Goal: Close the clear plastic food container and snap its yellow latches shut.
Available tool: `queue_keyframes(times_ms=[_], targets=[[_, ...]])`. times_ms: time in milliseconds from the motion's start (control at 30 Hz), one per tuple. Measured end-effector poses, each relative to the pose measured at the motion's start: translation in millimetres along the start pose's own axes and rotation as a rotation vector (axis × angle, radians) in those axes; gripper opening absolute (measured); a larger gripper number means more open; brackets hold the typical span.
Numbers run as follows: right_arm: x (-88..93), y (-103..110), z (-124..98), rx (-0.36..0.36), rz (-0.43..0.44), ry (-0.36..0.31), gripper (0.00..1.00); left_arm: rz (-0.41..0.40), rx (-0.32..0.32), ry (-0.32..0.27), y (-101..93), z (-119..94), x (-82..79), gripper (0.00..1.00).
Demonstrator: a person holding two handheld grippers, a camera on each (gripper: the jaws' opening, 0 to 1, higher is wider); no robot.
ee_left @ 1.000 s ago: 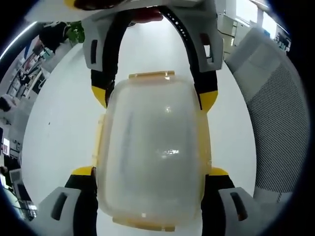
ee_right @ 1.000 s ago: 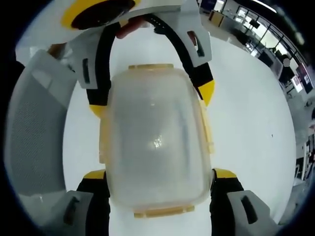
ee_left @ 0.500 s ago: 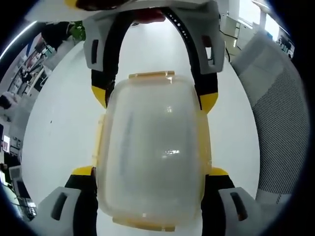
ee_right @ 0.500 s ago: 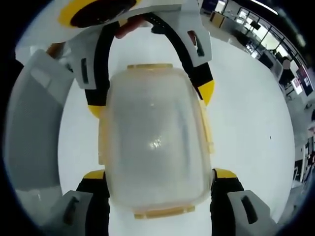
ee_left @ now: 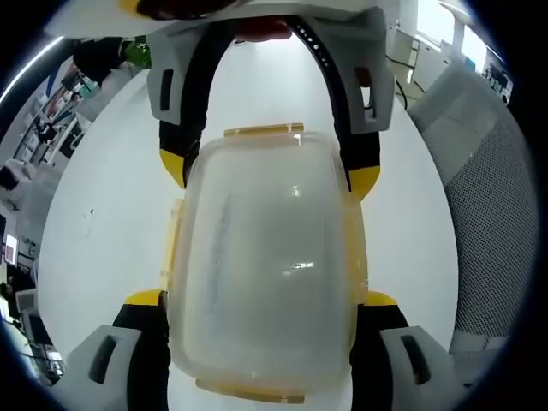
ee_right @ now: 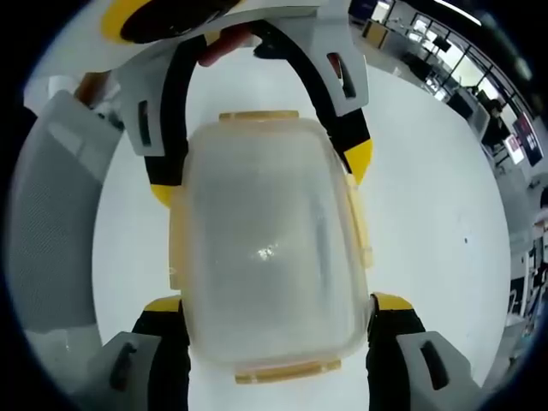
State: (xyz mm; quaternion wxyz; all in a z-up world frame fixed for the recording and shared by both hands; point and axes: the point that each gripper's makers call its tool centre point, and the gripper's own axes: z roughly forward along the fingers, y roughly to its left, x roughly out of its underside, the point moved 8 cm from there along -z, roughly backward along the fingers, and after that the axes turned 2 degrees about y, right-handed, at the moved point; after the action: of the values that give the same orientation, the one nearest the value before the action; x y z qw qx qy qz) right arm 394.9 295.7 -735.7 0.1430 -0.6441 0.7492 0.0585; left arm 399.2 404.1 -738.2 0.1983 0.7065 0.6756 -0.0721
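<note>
Clear, frosted plastic takes up the middle of the left gripper view: the food container (ee_left: 265, 265) lies on the white tabletop (ee_left: 103, 214) with its lid down on the box; the left tool (ee_left: 264, 301) straddles its near end, one yellow-tipped jaw pressed against each long side, so it is clamped on the container; the right tool (ee_left: 267, 171) reaches in from the top of the view and grips the far end the same way, its yellow tips against the two far corners; a yellow latch (ee_left: 264, 131) lies along the far short edge, another shows at the near edge (ee_left: 250, 392), and yellow strips run down both long sides, but whether any of them is snapped home I cannot tell; a grey mesh chair back (ee_left: 488, 214) stands to the right, beyond the tabletop.

In the right gripper view the same container (ee_right: 265, 257) sits central on the tabletop (ee_right: 428, 214); the right tool (ee_right: 267, 304) holds its near end with both jaws tight on the long sides; the left tool (ee_right: 257, 167) comes down from the top and clasps the far end; a yellow latch (ee_right: 259, 115) edges the far short side and another the near side (ee_right: 287, 372); a fingertip (ee_right: 224, 44) shows at the top, on the left tool's body; the mesh chair back (ee_right: 51, 240) is on the left.
</note>
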Motion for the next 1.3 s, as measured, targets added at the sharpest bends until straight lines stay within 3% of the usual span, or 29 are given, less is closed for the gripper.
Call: queue_keyframes(times_ms=[1300], targets=[[-4.5, -38.6, 6.4, 0.017, 0.021, -0.006, 0.87, 0.012, 0.012, -0.009, 40.5, 7.3, 3.2, 0.89]])
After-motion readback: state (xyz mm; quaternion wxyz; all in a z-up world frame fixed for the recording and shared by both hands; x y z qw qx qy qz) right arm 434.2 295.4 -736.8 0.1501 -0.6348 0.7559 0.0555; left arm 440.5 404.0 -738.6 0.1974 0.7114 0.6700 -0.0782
